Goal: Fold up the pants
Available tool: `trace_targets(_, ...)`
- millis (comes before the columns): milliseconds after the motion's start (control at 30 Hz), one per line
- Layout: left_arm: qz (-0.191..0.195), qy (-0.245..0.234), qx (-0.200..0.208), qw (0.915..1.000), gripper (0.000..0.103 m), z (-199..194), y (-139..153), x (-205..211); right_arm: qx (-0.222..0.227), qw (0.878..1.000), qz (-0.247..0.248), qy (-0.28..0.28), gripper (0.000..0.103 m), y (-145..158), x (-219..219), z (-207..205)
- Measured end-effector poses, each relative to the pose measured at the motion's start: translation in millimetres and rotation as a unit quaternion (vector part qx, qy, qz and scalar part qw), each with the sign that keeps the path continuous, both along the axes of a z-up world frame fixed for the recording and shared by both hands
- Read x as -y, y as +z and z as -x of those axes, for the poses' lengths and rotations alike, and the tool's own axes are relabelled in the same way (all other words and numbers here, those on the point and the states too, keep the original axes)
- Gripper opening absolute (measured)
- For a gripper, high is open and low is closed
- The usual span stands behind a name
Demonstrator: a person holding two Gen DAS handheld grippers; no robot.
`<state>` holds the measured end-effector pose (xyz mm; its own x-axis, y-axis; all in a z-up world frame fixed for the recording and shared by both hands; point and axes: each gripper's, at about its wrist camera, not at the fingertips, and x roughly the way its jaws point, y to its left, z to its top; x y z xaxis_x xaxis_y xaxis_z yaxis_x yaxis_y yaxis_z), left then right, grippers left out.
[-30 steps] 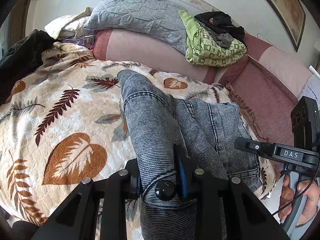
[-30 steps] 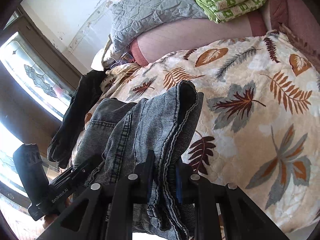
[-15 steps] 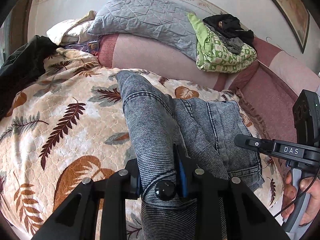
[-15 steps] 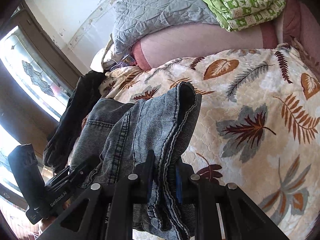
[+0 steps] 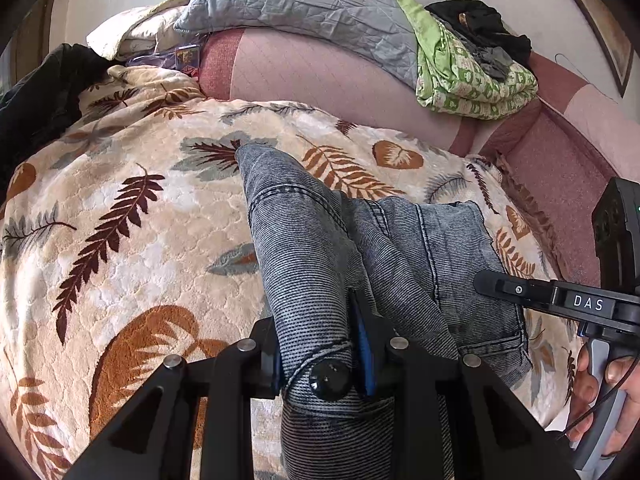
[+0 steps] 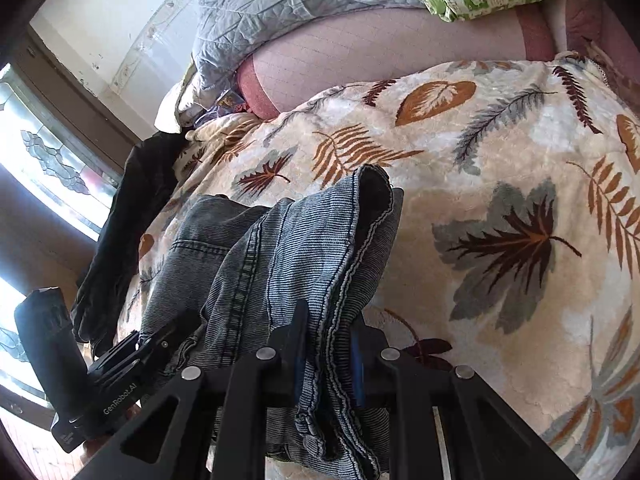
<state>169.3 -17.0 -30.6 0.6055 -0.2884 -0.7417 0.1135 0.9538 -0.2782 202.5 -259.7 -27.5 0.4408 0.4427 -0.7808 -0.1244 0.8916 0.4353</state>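
Mid-frame the pants lie on the blanket, running down into the left tongs at the bottom edge, with the pillow behind, upper centre.

Leaf-print blanket, grey quilted pillow, green folded cloth.

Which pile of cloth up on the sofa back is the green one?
The green patterned blanket, folded with dark clothes on top. The grey quilt beside it is plain and quilted.
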Motion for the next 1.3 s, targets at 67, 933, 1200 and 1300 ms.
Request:
trace_targets(67, -0.001, -0.002, -0.010, 0.9999, 0.030, -2.1, -7.6, 0.6, -0.009, 1.000, -0.001, -0.004, 0.019, -8.7, 2.1, -2.9)
trace_targets(933, -0.141, 0.051, -0.029, 0.9883, 0.083, 44.9, -37.4, 0.1, -0.034, 0.986, 0.165, 0.018, 0.067, -59.2, -24.1, 55.9)
trace_targets(1200, -0.113, 0.066, 0.025, 0.9911, 0.085, 62.9, -1.1, -10.0, 0.021, 0.989, 0.145, 0.005, 0.074, -26.9, -16.7, 67.0)
trace_targets(1300, -0.155, 0.023, -0.033, 0.9871, 0.085, 54.8, -35.4, 8.2, -0.007, 0.987, 0.158, 0.018, 0.076, -48.5, -23.0, 67.0)
